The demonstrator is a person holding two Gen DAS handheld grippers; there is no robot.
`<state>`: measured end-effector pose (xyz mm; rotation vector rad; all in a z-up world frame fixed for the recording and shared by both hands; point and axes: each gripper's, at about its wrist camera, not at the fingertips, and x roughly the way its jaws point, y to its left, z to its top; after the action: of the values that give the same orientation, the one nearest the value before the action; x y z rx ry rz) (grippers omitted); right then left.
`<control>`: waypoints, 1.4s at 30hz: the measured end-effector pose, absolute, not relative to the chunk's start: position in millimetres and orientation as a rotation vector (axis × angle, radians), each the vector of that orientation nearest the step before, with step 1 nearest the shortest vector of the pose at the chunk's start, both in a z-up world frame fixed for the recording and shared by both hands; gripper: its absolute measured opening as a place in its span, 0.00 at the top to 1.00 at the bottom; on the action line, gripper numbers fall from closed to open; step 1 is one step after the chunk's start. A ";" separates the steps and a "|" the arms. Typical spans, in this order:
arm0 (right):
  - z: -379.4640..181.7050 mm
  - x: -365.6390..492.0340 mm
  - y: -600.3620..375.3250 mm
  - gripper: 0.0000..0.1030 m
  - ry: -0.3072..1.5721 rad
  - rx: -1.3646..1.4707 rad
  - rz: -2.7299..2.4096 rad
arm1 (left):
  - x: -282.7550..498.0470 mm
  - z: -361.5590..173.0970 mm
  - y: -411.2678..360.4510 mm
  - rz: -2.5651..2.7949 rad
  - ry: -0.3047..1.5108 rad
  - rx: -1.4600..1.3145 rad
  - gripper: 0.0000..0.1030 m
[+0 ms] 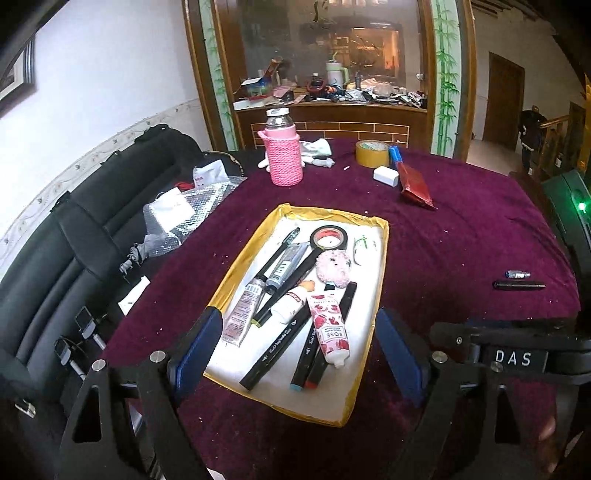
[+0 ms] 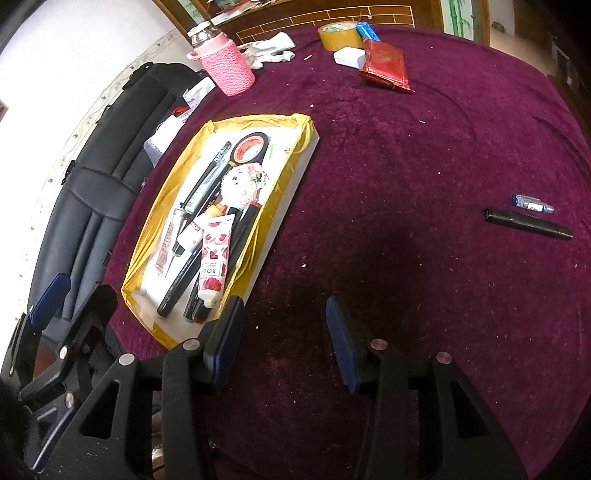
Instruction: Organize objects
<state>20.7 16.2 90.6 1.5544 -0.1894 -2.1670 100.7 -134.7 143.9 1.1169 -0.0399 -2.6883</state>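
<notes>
A shallow white box with yellow-taped rim point(image 1: 243, 266) point(image 2: 155, 229) lies on the purple tablecloth. It holds several markers, tubes, a rose hand-cream tube point(image 1: 328, 328) point(image 2: 214, 254), a black tape roll point(image 1: 327, 238) point(image 2: 249, 147) and a pink fluffy ball point(image 1: 334, 267) point(image 2: 242, 186). A black pen point(image 1: 519, 285) point(image 2: 528, 223) and a small blue-capped vial point(image 1: 517, 274) point(image 2: 532, 204) lie loose on the cloth to the right. My left gripper point(image 1: 295, 350) is open and empty over the box's near end. My right gripper point(image 2: 284, 336) is open and empty over bare cloth right of the box.
At the far edge stand a pink knitted bottle point(image 1: 282, 155) point(image 2: 227, 62), a yellow tape roll point(image 1: 371, 153) point(image 2: 340, 35), a white block point(image 1: 386, 175), a red packet point(image 1: 415, 186) point(image 2: 386, 64) and white gloves point(image 1: 314, 149). A black sofa point(image 1: 74, 236) lies left of the table.
</notes>
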 end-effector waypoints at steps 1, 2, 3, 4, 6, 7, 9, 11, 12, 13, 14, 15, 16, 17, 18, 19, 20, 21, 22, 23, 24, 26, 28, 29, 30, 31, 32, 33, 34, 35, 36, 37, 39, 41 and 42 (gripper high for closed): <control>91.1 21.1 15.4 0.56 -0.183 1.550 -2.167 | 101.0 144.6 -135.5 -2.681 -0.038 1.112 0.22; 91.7 21.5 14.7 0.55 -0.175 1.546 -2.168 | 101.4 144.9 -136.2 -2.670 -0.040 1.108 0.21; 92.1 21.9 13.9 0.55 -0.169 1.541 -2.168 | 101.2 144.4 -137.0 -2.661 -0.043 1.106 0.21; 92.4 22.1 13.1 0.55 -0.163 1.538 -2.167 | 101.0 144.1 -137.7 -2.652 -0.046 1.106 0.21; 92.5 22.6 11.8 0.55 -0.152 1.534 -2.168 | 100.9 142.9 -138.7 -2.640 -0.049 1.110 0.20; 92.4 22.8 11.5 0.54 -0.148 1.533 -2.168 | 100.9 142.1 -139.1 -2.638 -0.047 1.113 0.20; 92.1 23.0 10.7 0.54 -0.145 1.533 -2.167 | 101.1 141.4 -139.8 -2.636 -0.043 1.117 0.20; 91.5 23.3 9.8 0.54 -0.142 1.535 -2.167 | 101.9 140.6 -139.8 -2.633 -0.049 1.122 0.20; 91.1 23.4 9.5 0.54 -0.140 1.536 -2.168 | 101.9 140.3 -140.2 -2.633 -0.048 1.125 0.20; 91.0 23.5 9.2 0.54 -0.139 1.536 -2.170 | 101.5 139.5 -140.6 -2.634 -0.047 1.128 0.20; 91.1 23.5 8.7 0.54 -0.137 1.536 -2.172 | 101.6 139.2 -141.2 -2.635 -0.045 1.132 0.20; 91.3 23.9 8.2 0.54 -0.133 1.534 -2.175 | 101.9 139.2 -141.6 -2.635 -0.044 1.133 0.20; 91.6 24.2 7.3 0.54 -0.127 1.532 -2.180 | 102.0 139.2 -142.3 -2.634 -0.044 1.132 0.20; 91.9 24.6 6.2 0.54 -0.122 1.530 -2.184 | 101.8 139.3 -143.5 -2.634 -0.043 1.132 0.20; 92.0 25.1 5.0 0.54 -0.116 1.528 -2.188 | 102.0 139.5 -144.4 -2.635 -0.040 1.131 0.20; 92.4 25.3 3.9 0.54 -0.111 1.526 -2.191 | 102.3 140.0 -145.6 -2.636 -0.037 1.129 0.20; 92.8 25.7 2.6 0.54 -0.106 1.524 -2.194 | 102.4 140.0 -147.2 -2.637 -0.035 1.127 0.20; 93.3 26.4 1.0 0.54 -0.099 1.521 -2.200 | 102.2 140.2 -149.0 -2.637 -0.032 1.125 0.20; 93.8 26.7 -0.2 0.54 -0.093 1.518 -2.205 | 102.4 140.5 -150.7 -2.638 -0.030 1.121 0.20; 94.7 27.1 -1.7 0.54 -0.084 1.512 -2.213 | 102.6 141.0 -152.7 -2.639 -0.027 1.115 0.20; 96.1 27.9 -3.6 0.54 -0.073 1.504 -2.223 | 102.8 141.7 -154.3 -2.639 -0.025 1.108 0.20; 99.3 29.2 -7.0 0.54 -0.051 1.487 -2.243 | 103.9 144.2 -158.4 -2.639 -0.021 1.080 0.20; 104.3 31.6 -10.6 0.54 -0.029 1.454 -2.272 | 106.2 148.2 -162.3 -2.646 -0.014 1.043 0.20; 107.4 32.8 -12.1 0.54 -0.019 1.433 -2.288 | 108.7 152.4 -166.0 -2.652 -0.006 1.002 0.20; 112.9 34.8 -14.1 0.54 -0.003 1.395 -2.315 | 110.7 155.7 -168.5 -2.659 0.002 0.970 0.20; 117.5 36.7 -15.3 0.54 0.007 1.362 -2.339 | 112.7 159.2 -171.2 -2.670 0.011 0.940 0.20; 125.4 40.4 -16.8 0.54 0.023 1.304 -2.379 | 116.1 165.9 -175.4 -2.688 0.026 0.889 0.16; 132.6 44.1 -17.8 0.54 0.037 1.247 -2.418 | 118.2 170.5 -178.2 -2.694 0.032 0.856 0.10; 140.0 47.4 -18.1 0.54 0.049 1.193 -2.457 | 121.0 176.6 -181.5 -2.701 0.038 0.811 0.01; 146.7 50.6 -18.4 0.52 0.064 1.143 -2.496 | 125.4 184.6 -185.3 -2.718 0.045 0.750 0.01; 154.6 53.7 -19.0 0.50 0.082 1.086 -2.541 | 128.1 190.6 -188.3 -2.733 0.052 0.713 0.01; 158.9 55.4 -19.6 0.43 0.089 1.052 -2.566 | 131.8 197.7 -192.4 -2.751 0.065 0.675 0.01; 164.0 54.7 -21.8 0.39 0.095 1.011 -2.596 | 134.4 205.6 -199.1 -2.770 0.092 0.642 0.01; 162.1 50.6 -26.4 0.39 0.101 1.037 -2.592 | 131.3 211.7 -205.1 -2.756 0.101 0.655 0.01; 160.5 48.1 -29.5 0.39 0.105 1.057 -2.588 | 129.7 212.5 -205.7 -2.727 0.081 0.660 0.01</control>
<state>48.1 -29.5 160.5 1.0569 0.1047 -2.5883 129.7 -205.7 212.5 0.6600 0.0814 -2.7270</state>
